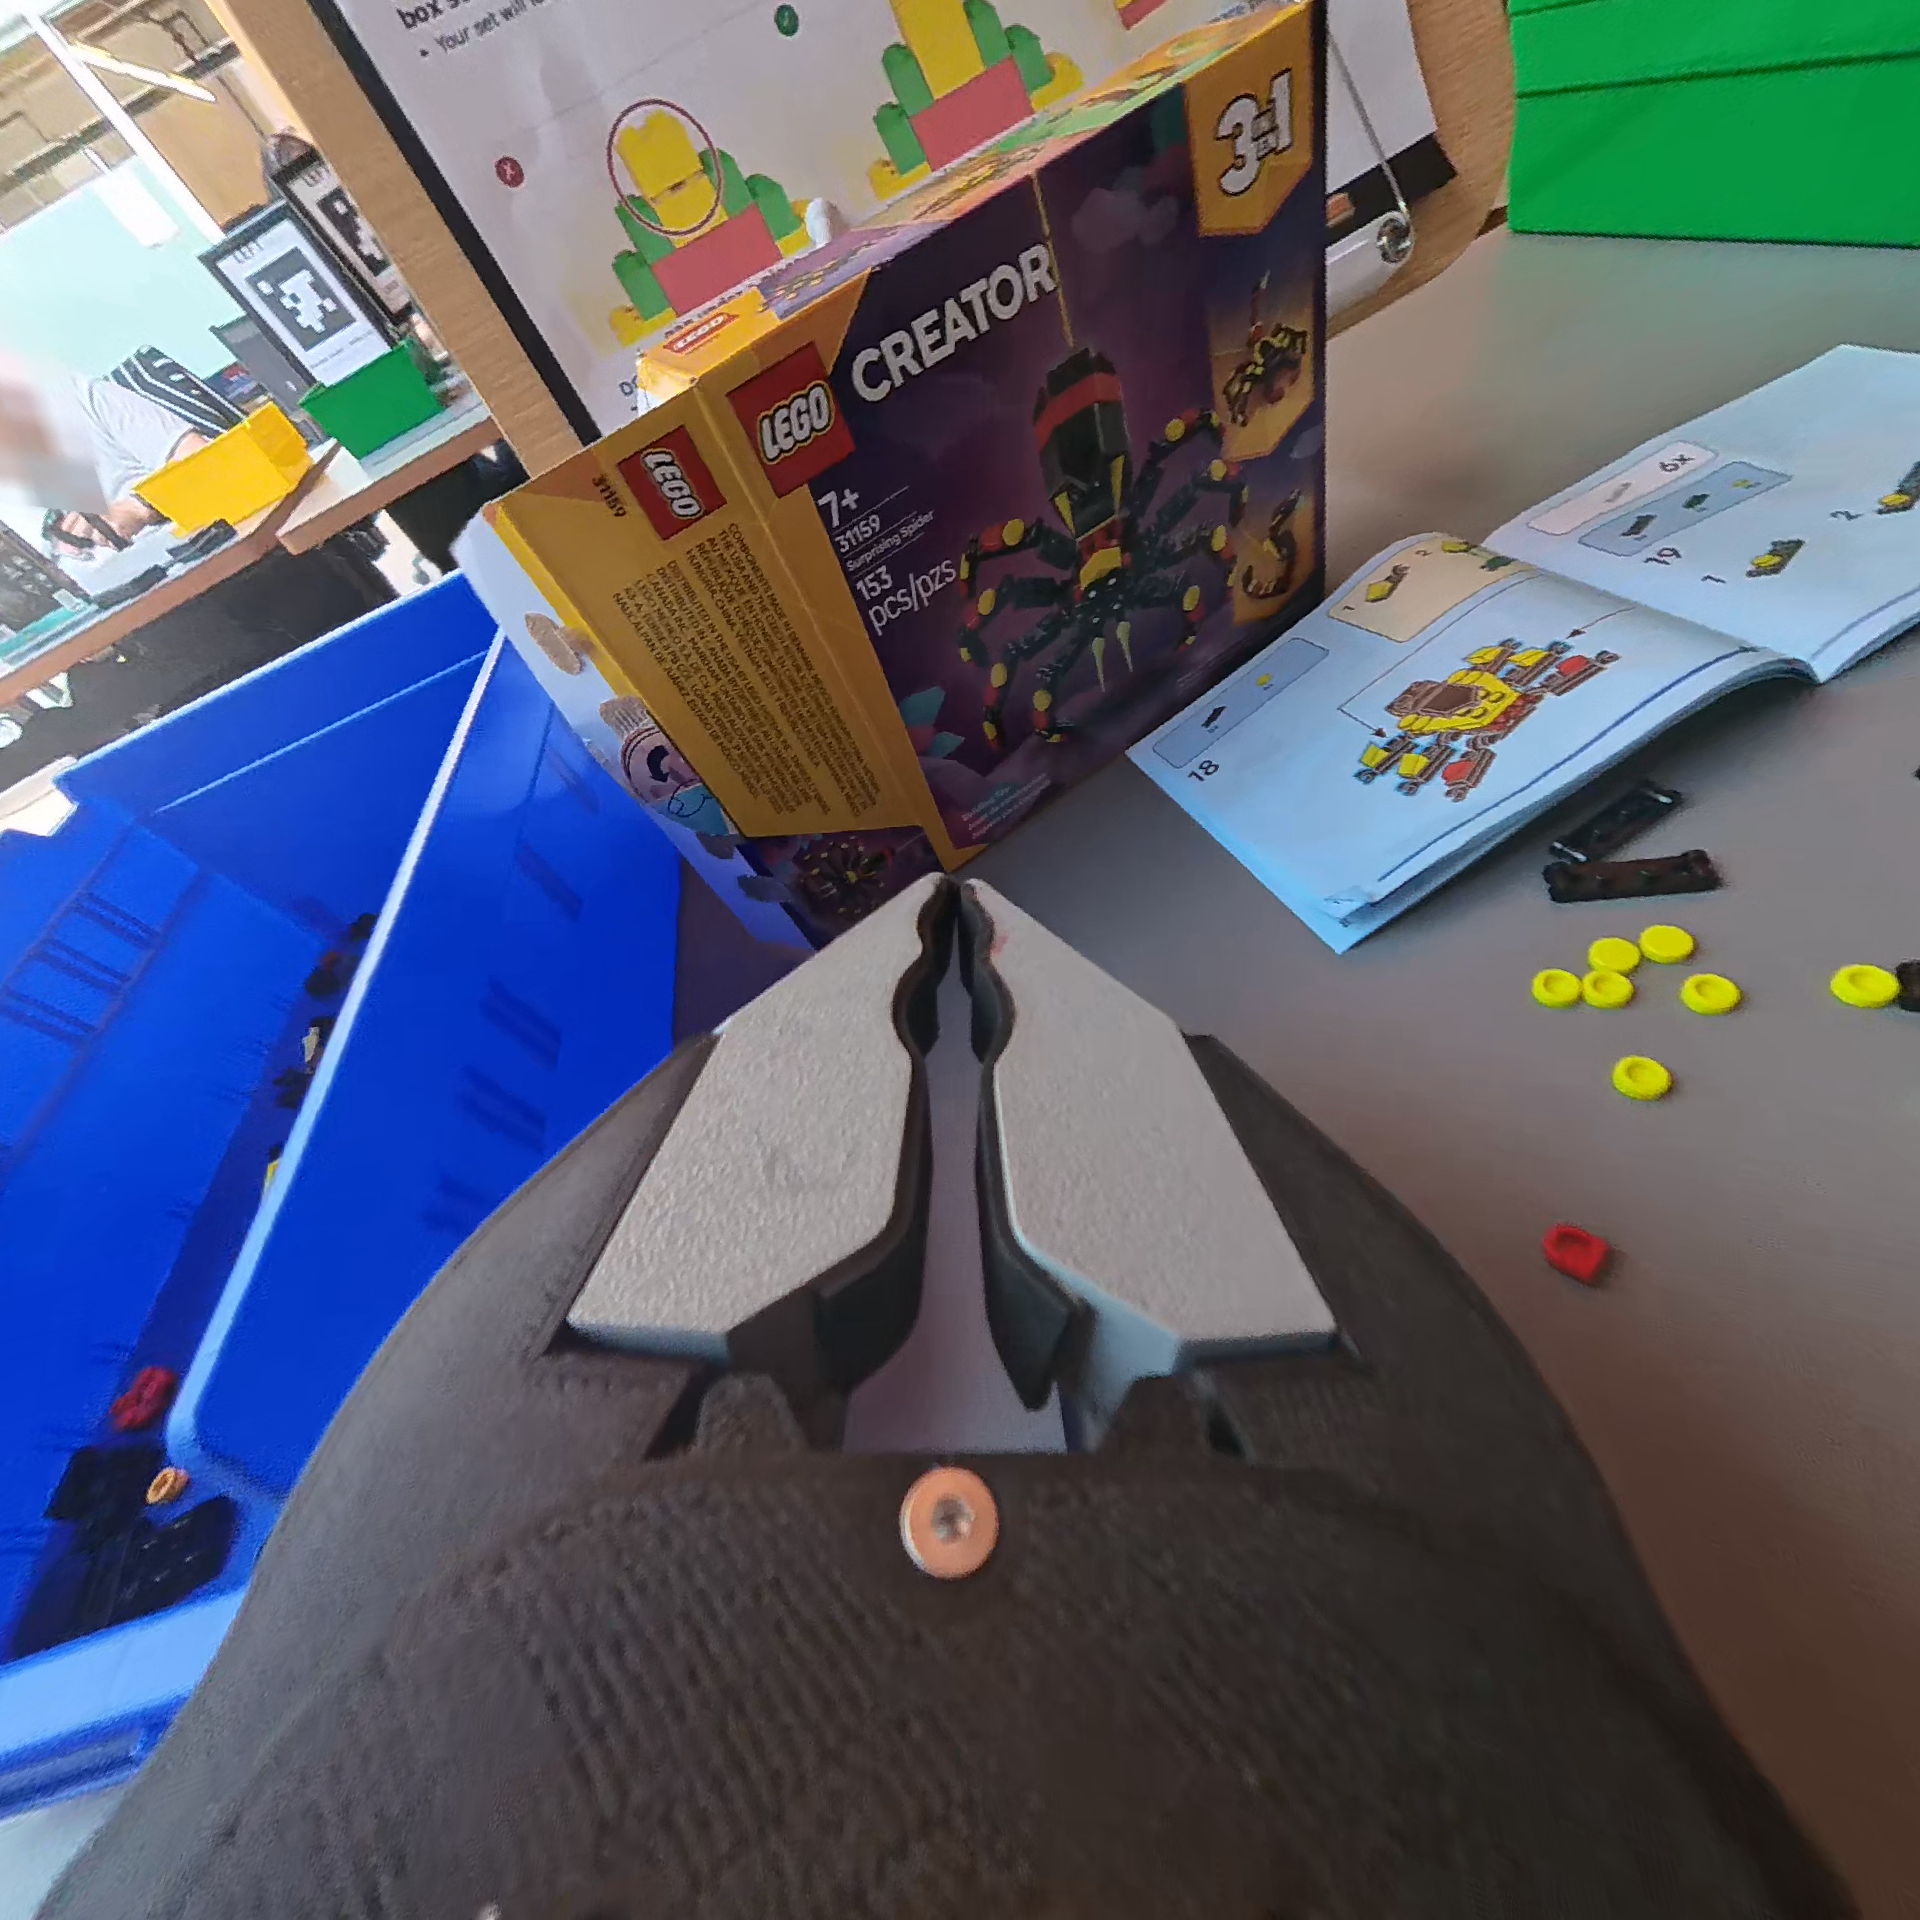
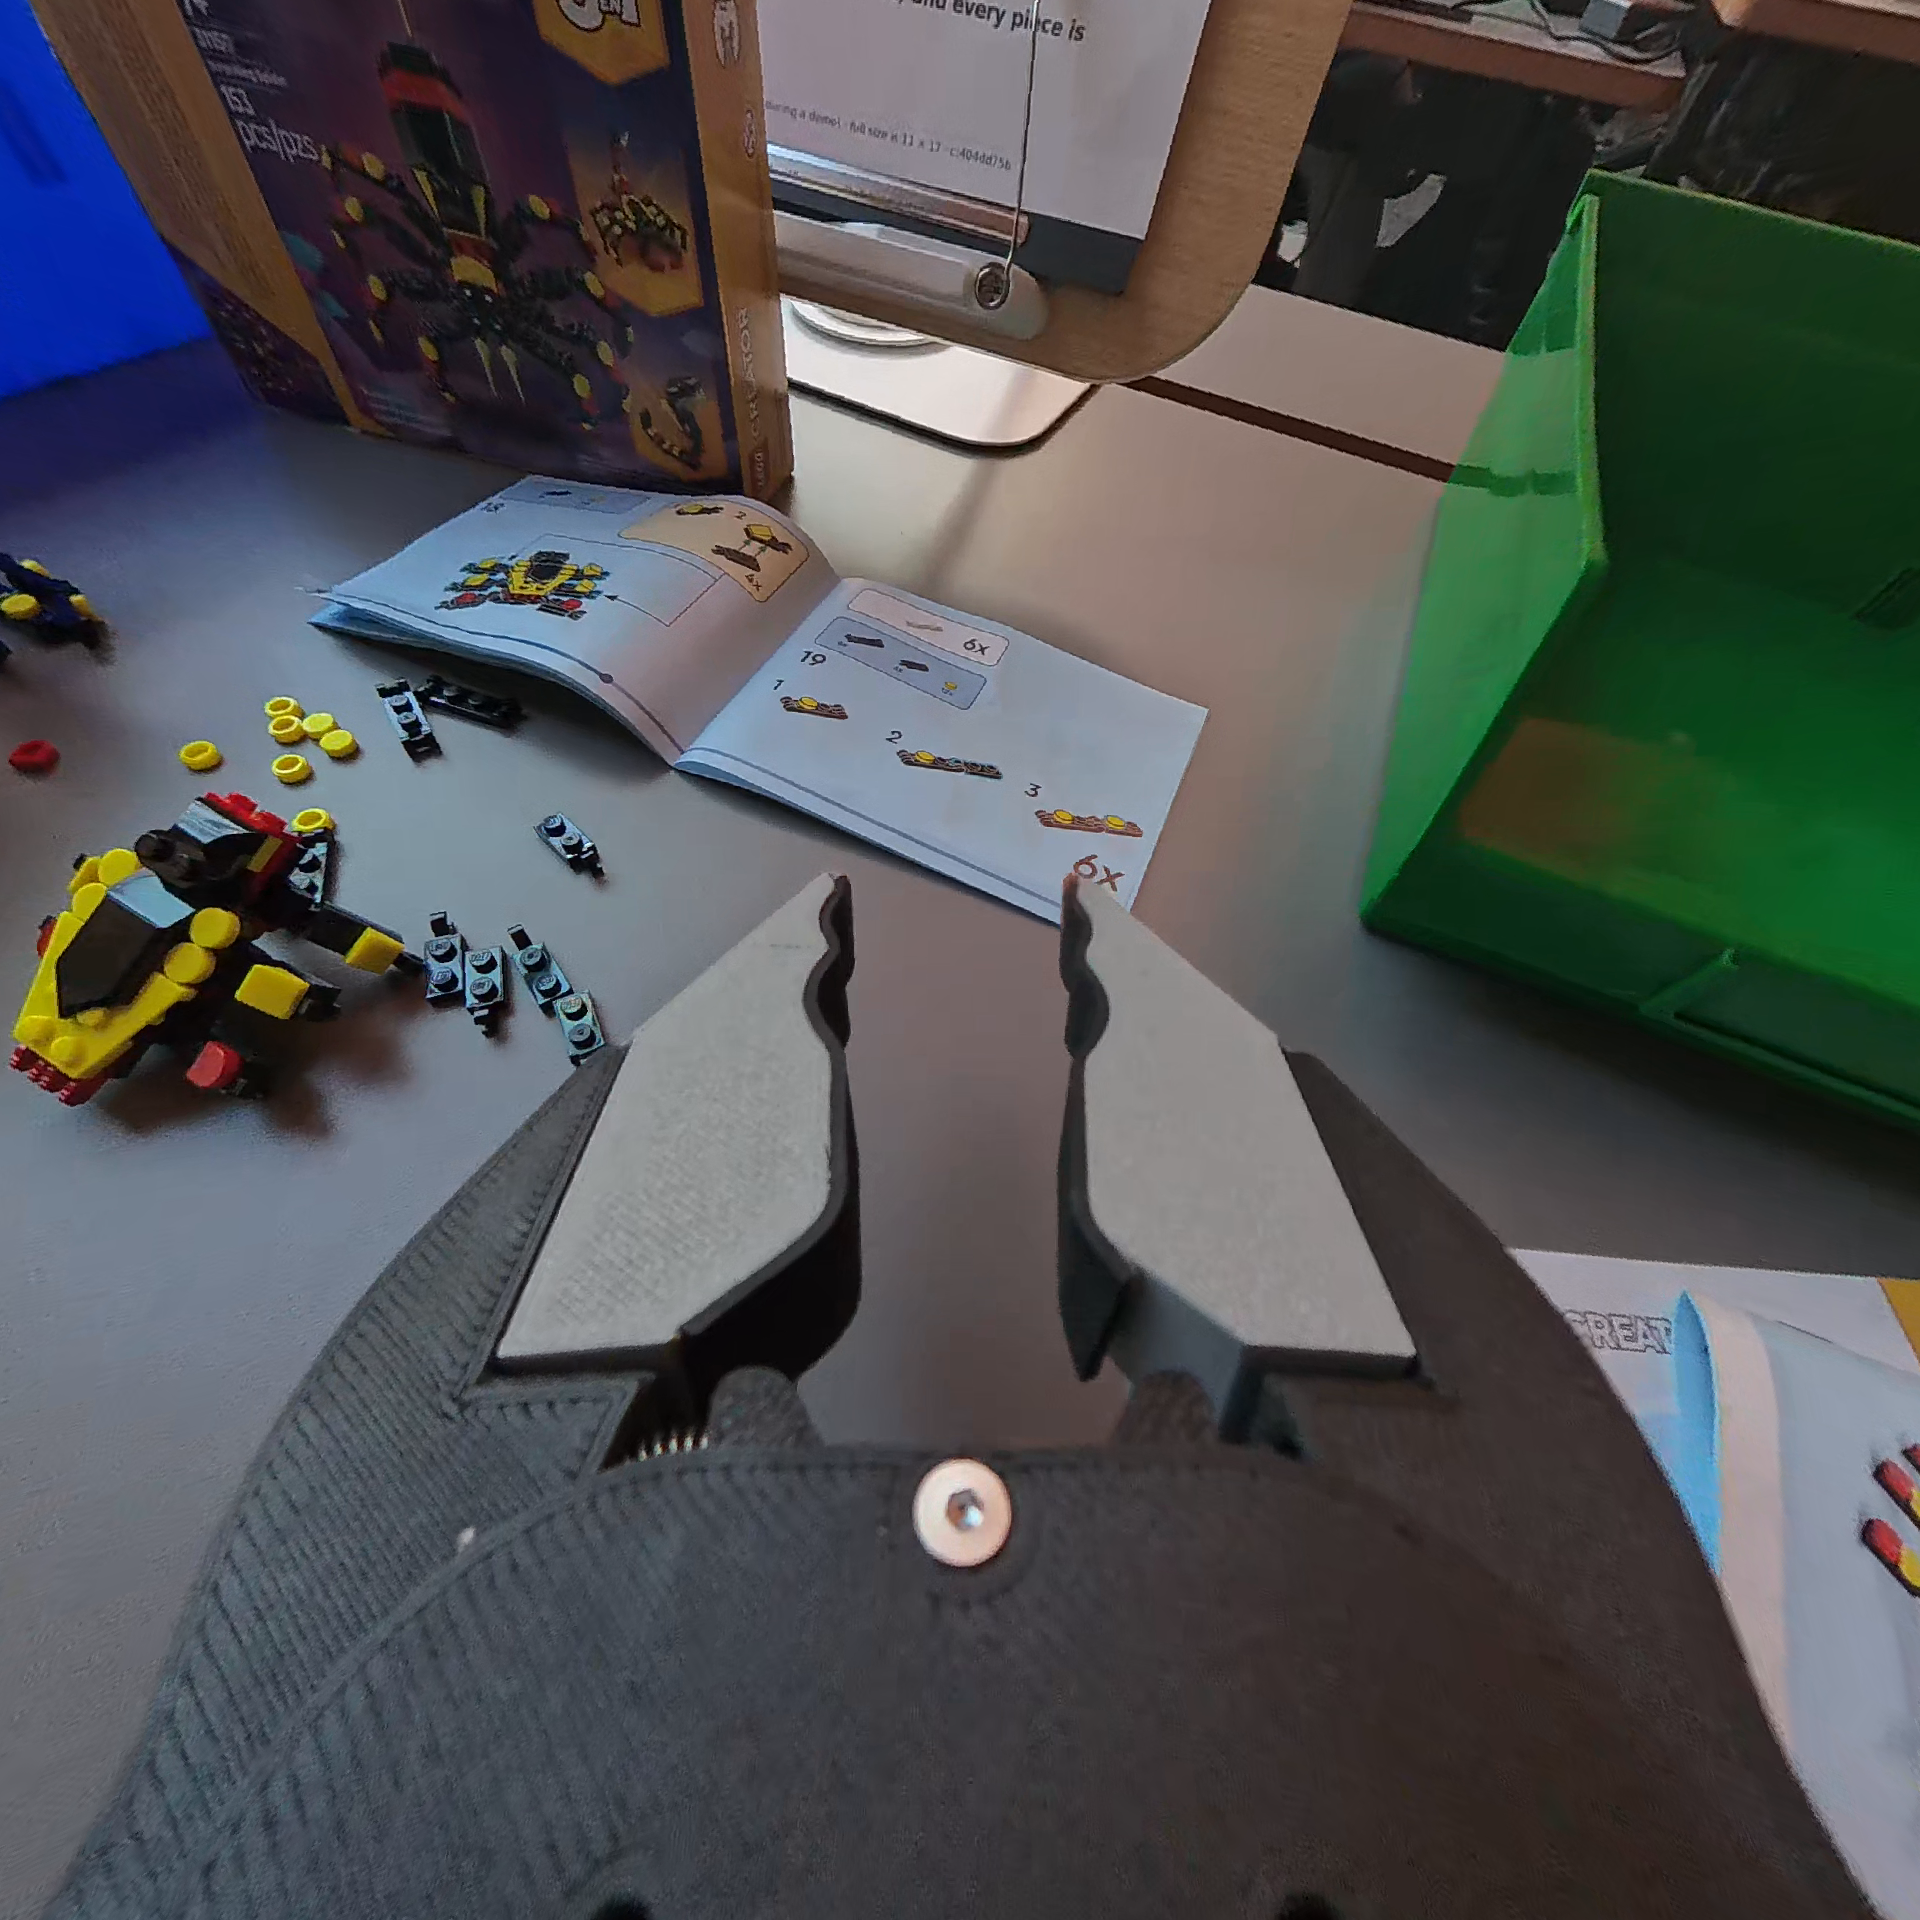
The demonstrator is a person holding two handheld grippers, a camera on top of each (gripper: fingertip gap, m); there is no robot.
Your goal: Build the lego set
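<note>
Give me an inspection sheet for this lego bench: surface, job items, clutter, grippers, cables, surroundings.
Surface: grey table, pieces scattered.
Job's things: part-built yellow-black model; open instruction booklet; yellow round studs; dark small plates; upright set box.
Clutter: second booklet at right edge.
Grippers: left gripper shut, empty; right gripper open, empty.
Cables: nothing seen.
Surroundings: blue bin left, green bin right, sign board behind.

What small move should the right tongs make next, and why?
Probably swing left and down toward the loose black plates beside the half-built model. The right tongs hang open and empty above bare table, the open booklet shows small plate assemblies, and the left tongs are shut.
</note>
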